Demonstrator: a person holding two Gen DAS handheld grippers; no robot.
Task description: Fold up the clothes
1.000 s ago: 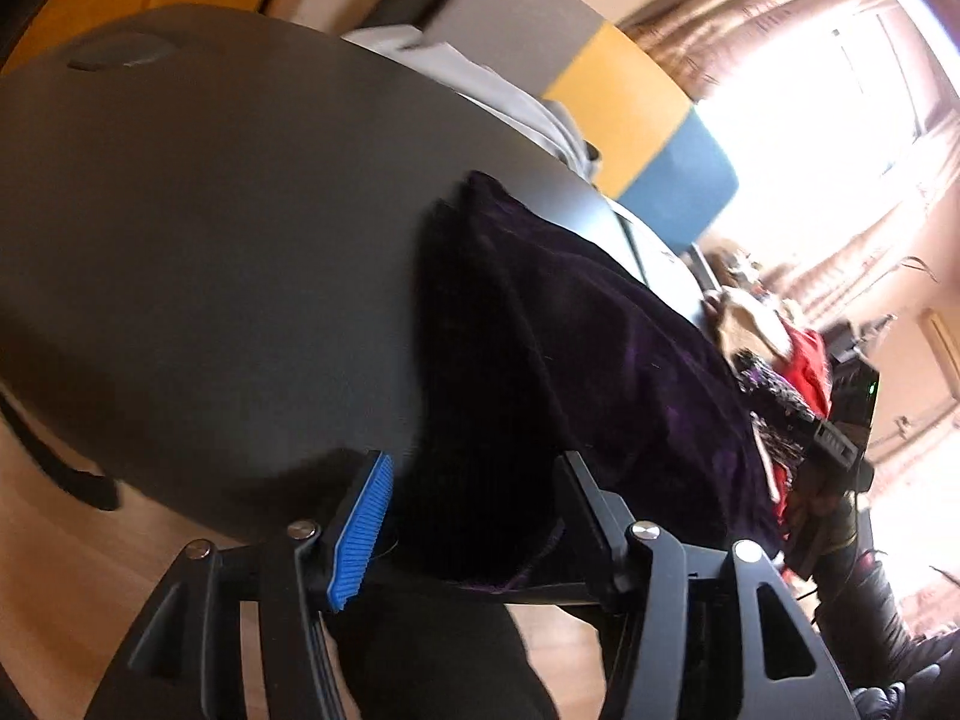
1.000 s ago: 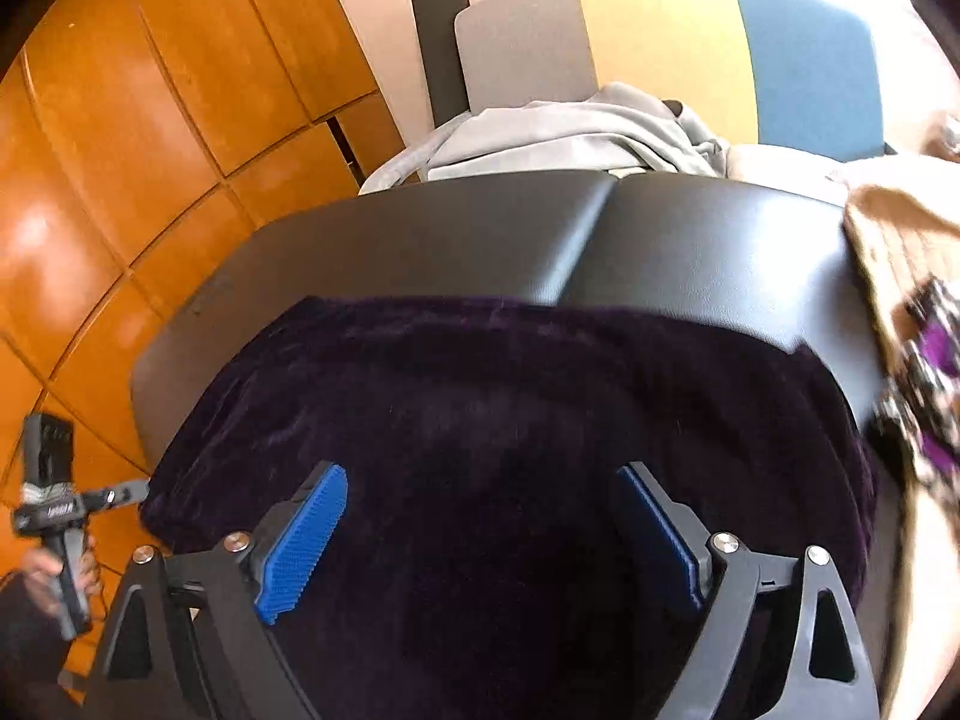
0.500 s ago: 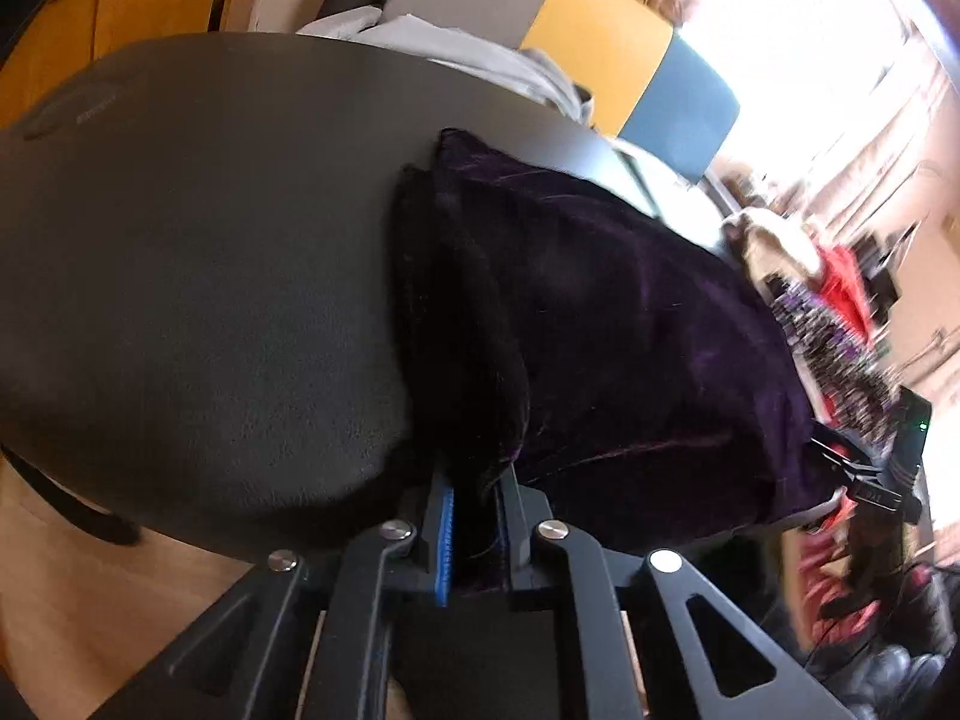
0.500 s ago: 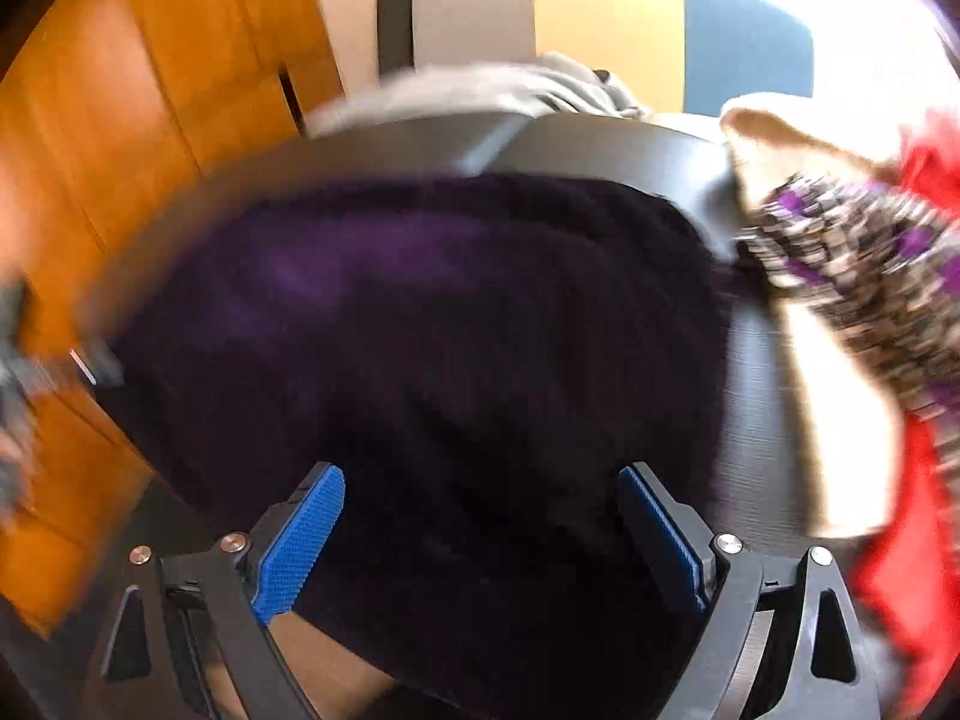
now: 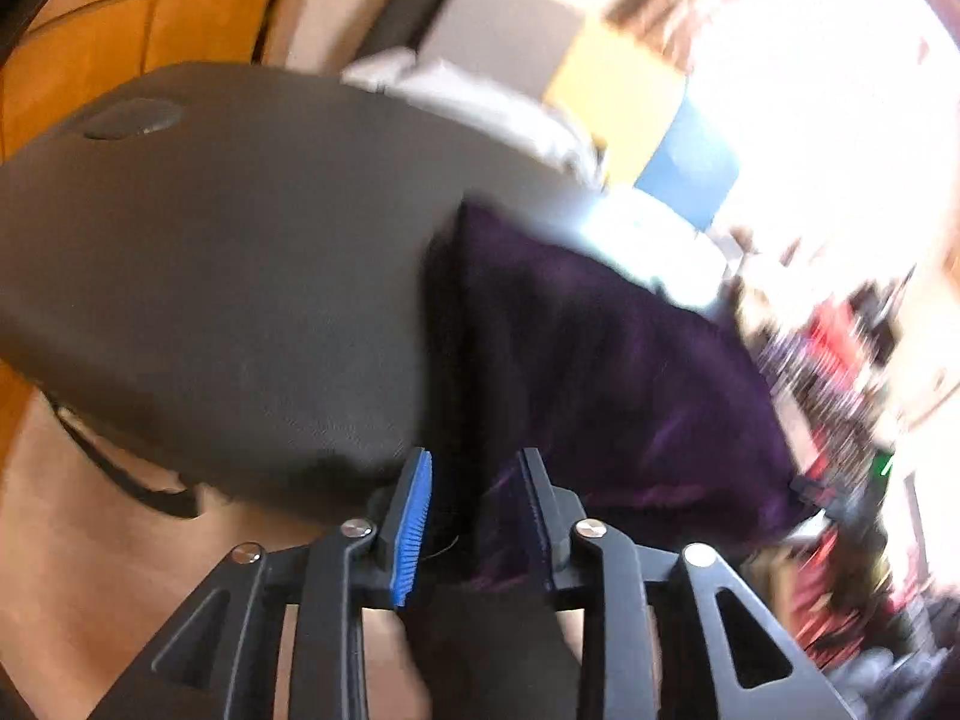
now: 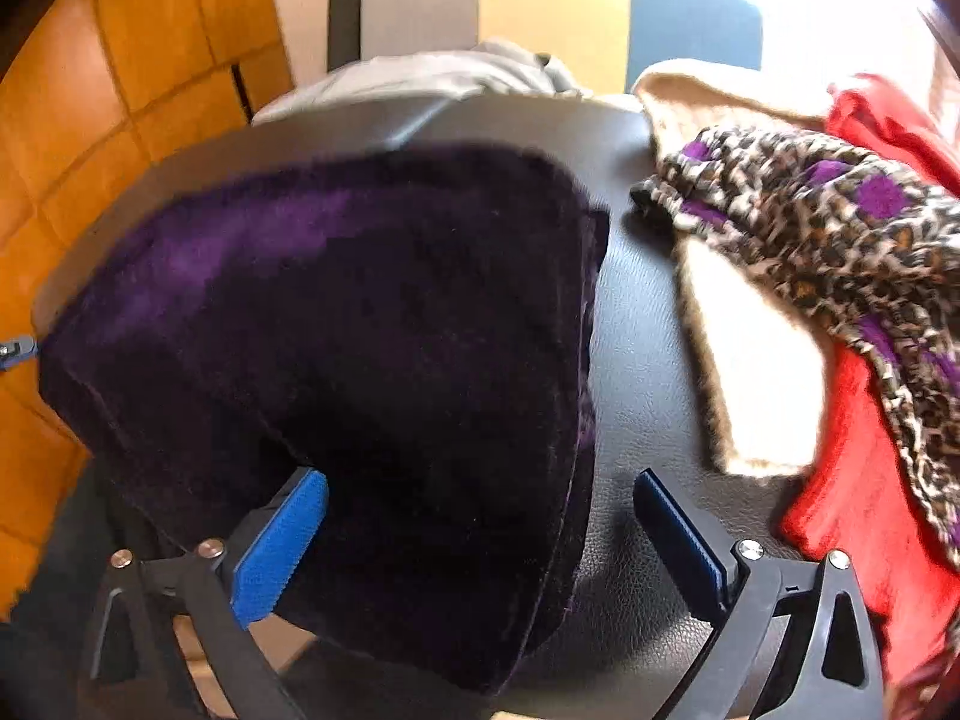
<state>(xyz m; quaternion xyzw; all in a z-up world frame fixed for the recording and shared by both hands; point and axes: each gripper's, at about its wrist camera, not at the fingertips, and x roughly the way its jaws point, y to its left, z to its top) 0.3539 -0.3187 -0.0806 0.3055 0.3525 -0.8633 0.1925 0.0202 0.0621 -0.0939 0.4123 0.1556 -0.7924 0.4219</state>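
Observation:
A dark purple velvet garment [image 5: 600,360] lies folded on the black padded table [image 5: 210,270], its near edge hanging over the front. My left gripper [image 5: 474,522] sits at the garment's left front corner. Its jaws stand a little apart, and the hanging cloth edge lies loosely between them. In the right wrist view the garment [image 6: 360,330] covers the left half of the table [image 6: 636,360]. My right gripper [image 6: 480,528] is wide open at the garment's right front edge. The cloth drapes over its left finger, and its right finger is over bare table.
To the right of the purple garment is a pile of clothes: a cream piece [image 6: 750,372], a leopard-print piece [image 6: 840,240] and a red one [image 6: 858,510]. A grey garment [image 6: 432,75] lies at the table's far edge before a grey, yellow and blue chair [image 6: 552,6]. Orange panels [image 6: 120,90] stand left.
My left gripper shut on the garment's left edge half a second ago and has now parted again. My right gripper stayed open and moved right to the garment's right edge.

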